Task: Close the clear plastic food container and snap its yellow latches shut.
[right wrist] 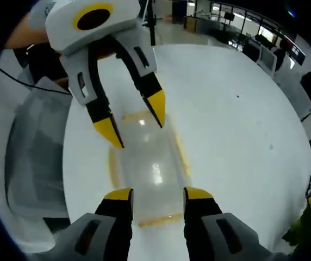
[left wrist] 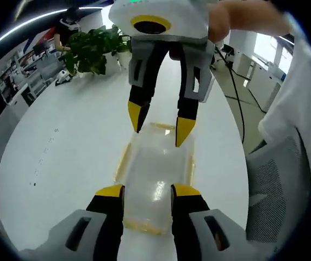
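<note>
Container (left wrist: 155,182): clear glossy plastic, glare on lid; latches (left wrist: 122,157) translucent yellow. Table (left wrist: 74,141): smooth white, faintly glossy. Chair (left wrist: 275,190) at 3 o'clock: grey mesh.

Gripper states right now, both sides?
Left claw: open, holding nothing, over one end of the clear plastic food container.
Right claw: open, empty, over the opposite end.

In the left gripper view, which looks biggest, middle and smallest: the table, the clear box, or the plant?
1. White table, biggest by far.
2. Clear container.
3. Plant, though it sits farther from the camera, so it may only look smaller than the container.
</note>
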### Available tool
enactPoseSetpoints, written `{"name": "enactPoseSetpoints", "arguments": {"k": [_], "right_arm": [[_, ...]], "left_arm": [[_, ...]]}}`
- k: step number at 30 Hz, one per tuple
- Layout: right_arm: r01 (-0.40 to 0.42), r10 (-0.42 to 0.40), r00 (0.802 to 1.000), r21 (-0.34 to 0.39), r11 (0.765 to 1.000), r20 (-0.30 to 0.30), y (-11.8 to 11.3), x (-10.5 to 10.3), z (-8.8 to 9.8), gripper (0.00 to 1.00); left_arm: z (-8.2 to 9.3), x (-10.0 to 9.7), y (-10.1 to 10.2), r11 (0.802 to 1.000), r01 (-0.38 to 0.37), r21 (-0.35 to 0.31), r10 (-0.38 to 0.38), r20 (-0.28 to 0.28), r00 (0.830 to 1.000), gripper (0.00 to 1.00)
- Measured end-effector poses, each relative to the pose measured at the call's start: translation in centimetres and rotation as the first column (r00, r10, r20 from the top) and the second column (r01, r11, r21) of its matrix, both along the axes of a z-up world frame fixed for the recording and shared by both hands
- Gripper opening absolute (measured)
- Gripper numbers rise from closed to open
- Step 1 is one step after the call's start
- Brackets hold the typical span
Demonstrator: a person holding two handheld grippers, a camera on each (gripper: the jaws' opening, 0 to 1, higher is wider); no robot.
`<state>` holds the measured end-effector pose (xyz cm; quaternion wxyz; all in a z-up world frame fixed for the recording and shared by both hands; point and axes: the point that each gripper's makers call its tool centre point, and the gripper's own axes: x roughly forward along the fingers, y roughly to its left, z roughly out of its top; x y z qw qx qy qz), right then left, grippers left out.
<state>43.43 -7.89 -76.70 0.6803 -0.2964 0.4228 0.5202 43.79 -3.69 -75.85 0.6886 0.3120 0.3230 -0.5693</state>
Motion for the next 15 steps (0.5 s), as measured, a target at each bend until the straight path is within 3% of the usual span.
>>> {"name": "enactPoseSetpoints", "arguments": {"k": [12, 15], "right_arm": [[-0.034, 0.034, 0.999, 0.011, 0.999, 0.012, 1.4, 0.0, -0.1, 0.36], [-0.034, 0.034, 0.999, 0.018, 0.999, 0.014, 1.5, 0.1, -0.2, 0.36]], "left_arm": [[-0.2, -0.4, -1.3, 1.000, 0.016, -0.002, -0.016, -0.001, 1.000, 0.33], [-0.2, -0.7, -1.6, 1.000, -0.003, -0.020, 0.002, -0.025, 1.000, 0.33]]}}
